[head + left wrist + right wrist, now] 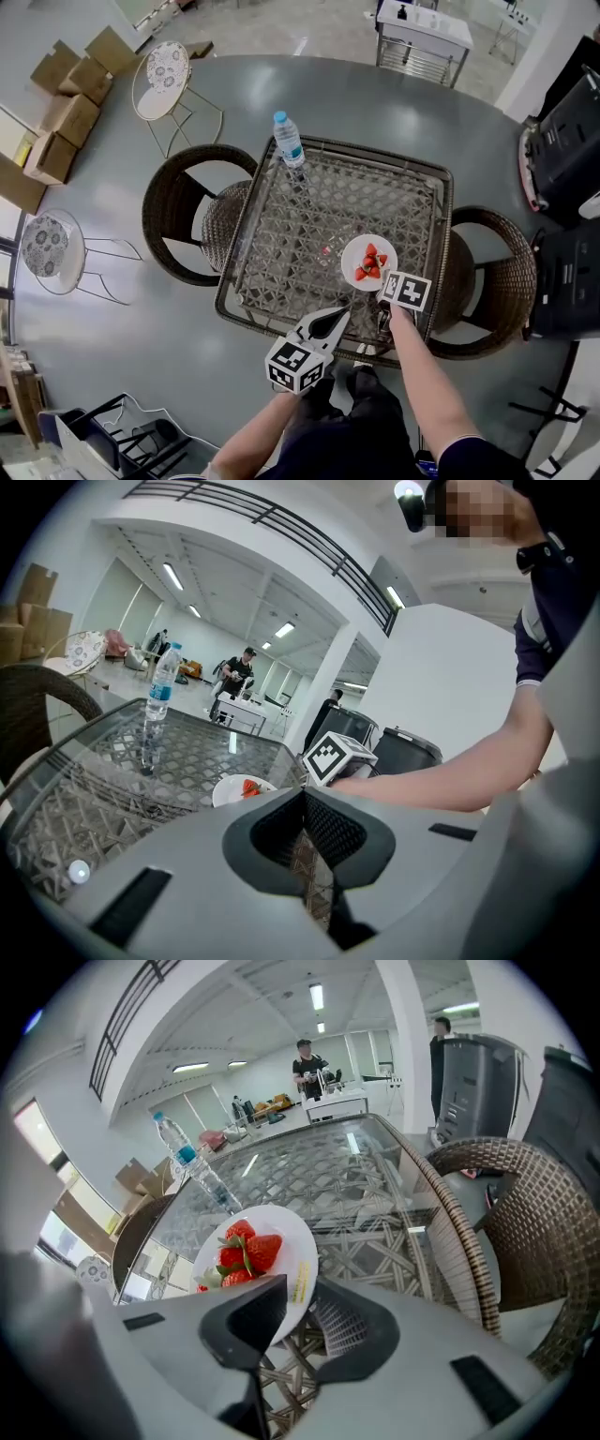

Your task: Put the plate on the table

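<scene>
A white plate [368,260] with strawberries is over the near right part of the glass-topped wicker table [281,253]. My right gripper [382,284] is shut on the plate's near rim. In the right gripper view the plate [281,1251] sits tilted between the jaws of that gripper [298,1302], and the berries [246,1249] lie on its far side. A faint red reflection shows in the glass beside the plate; I cannot tell whether the plate touches the glass. My left gripper [343,316] is shut and holds nothing, at the table's near edge just left of the plate [239,789].
A clear water bottle [289,141] stands at the table's far left corner. Wicker chairs flank the table at the left [183,225] and the right [492,281]. Two metal chairs [161,70] and cardboard boxes [66,112] stand farther left, black bins [572,141] to the right.
</scene>
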`<state>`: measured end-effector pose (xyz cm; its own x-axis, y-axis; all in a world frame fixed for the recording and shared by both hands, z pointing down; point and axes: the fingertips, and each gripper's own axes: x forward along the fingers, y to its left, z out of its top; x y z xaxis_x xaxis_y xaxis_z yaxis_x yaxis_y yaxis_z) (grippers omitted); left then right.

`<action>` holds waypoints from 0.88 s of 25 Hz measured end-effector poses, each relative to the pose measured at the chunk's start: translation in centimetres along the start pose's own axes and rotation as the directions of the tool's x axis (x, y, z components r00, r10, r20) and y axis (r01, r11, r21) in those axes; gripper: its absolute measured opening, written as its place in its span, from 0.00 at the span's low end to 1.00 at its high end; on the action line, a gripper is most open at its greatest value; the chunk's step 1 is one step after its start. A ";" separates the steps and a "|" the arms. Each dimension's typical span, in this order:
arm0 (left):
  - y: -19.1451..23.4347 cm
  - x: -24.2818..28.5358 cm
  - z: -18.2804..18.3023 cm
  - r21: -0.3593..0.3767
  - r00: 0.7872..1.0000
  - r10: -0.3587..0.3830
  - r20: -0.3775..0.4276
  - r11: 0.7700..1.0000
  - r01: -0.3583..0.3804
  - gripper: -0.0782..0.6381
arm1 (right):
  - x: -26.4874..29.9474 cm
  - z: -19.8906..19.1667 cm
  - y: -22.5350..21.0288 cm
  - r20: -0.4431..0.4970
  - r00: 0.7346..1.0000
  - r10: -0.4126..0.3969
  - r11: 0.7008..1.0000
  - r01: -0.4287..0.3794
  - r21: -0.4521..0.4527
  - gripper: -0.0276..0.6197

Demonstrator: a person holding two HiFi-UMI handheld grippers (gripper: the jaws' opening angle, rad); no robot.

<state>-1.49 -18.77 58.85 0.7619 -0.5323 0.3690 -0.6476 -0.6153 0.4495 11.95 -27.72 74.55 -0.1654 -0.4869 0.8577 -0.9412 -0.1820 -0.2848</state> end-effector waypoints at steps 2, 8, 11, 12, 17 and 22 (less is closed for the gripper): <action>0.0 -0.1 0.2 0.001 1.000 -0.004 0.003 1.000 0.004 0.12 | -0.1 0.3 0.0 0.008 1.000 -0.017 0.999 0.017 -0.029 0.16; 0.1 -0.3 0.6 0.008 1.000 -0.017 0.008 1.000 0.017 0.12 | -1.1 1.1 -0.5 0.068 0.997 -0.045 0.995 0.050 -0.083 0.16; -0.1 -0.4 1.2 0.019 0.999 -0.029 0.016 0.999 0.029 0.12 | -2.9 2.3 -0.1 0.139 0.990 0.000 0.993 0.016 -0.116 0.16; -0.2 -0.4 1.5 0.034 0.999 -0.033 0.018 0.999 0.032 0.12 | -3.8 2.8 0.6 0.167 0.985 0.041 0.990 -0.017 -0.143 0.16; -1.8 -0.5 4.1 0.179 0.998 -0.067 0.018 0.982 0.063 0.12 | -9.8 5.7 4.0 0.318 0.924 0.212 0.941 -0.104 -0.323 0.07; -3.0 -0.3 7.3 0.212 0.994 -0.097 0.059 0.974 0.082 0.12 | -15.4 7.3 7.0 0.398 0.854 0.335 0.891 -0.149 -0.429 0.05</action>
<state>0.08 -21.00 51.48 0.8188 -0.5038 0.2752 -0.5707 -0.7661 0.2955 10.03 -27.70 56.22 -0.3391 -0.8170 0.4665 -0.9402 0.2770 -0.1982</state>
